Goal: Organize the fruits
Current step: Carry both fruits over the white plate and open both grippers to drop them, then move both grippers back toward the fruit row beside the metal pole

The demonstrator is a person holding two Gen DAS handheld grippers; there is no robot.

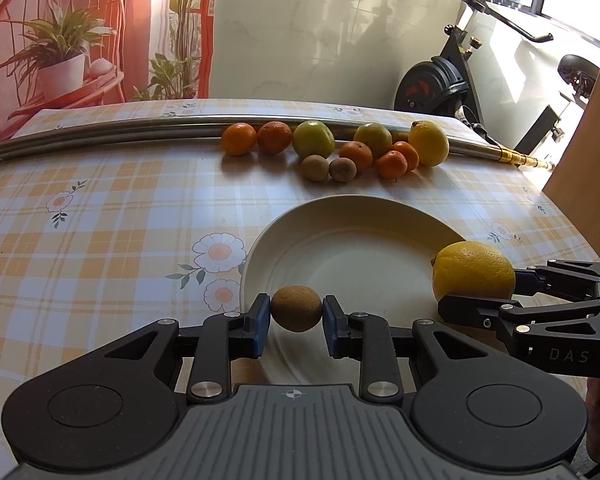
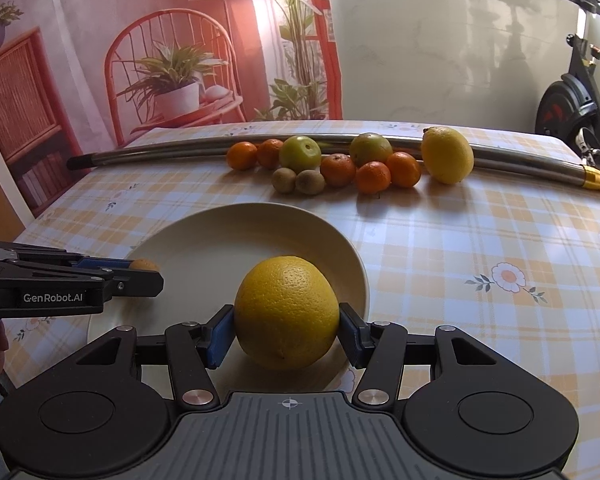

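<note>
- The left gripper (image 1: 296, 314) is clamping a small brown kiwi (image 1: 296, 308) between its blue pads, and it is hovering over the near left rim of the cream plate (image 1: 340, 220).
- The right gripper (image 2: 287, 334) is squeezing a big yellow lemon (image 2: 287, 312), its jaws spread wide around the fruit, and it is hanging over the plate's near right rim; in the left wrist view this lemon is sitting just right of the left gripper's fingers.
- Between and ahead of the two grippers, the plate itself is showing nothing resting on its bare floor; both fruits look to be carried above it, though I cannot tell whether either is touching the rim.
- My judgement: the task is only starting, with no fruit released into the plate and two about to be set down.
- Well ahead of both grippers, the rest of the fruit is waiting on the checked tablecloth (image 1: 100, 208) against a metal pole (image 2: 160, 152).
- Going left to right along that row: two tangerines (image 2: 242, 155), a green apple (image 2: 300, 154), two more kiwis (image 2: 298, 181) in front of it, another tangerine (image 2: 338, 169), a second green apple (image 2: 370, 149), two more tangerines (image 2: 388, 174), and a second lemon (image 2: 447, 155) at the far right.
- So eleven pieces are remaining outside the plate, all well apart from both grippers.
</note>
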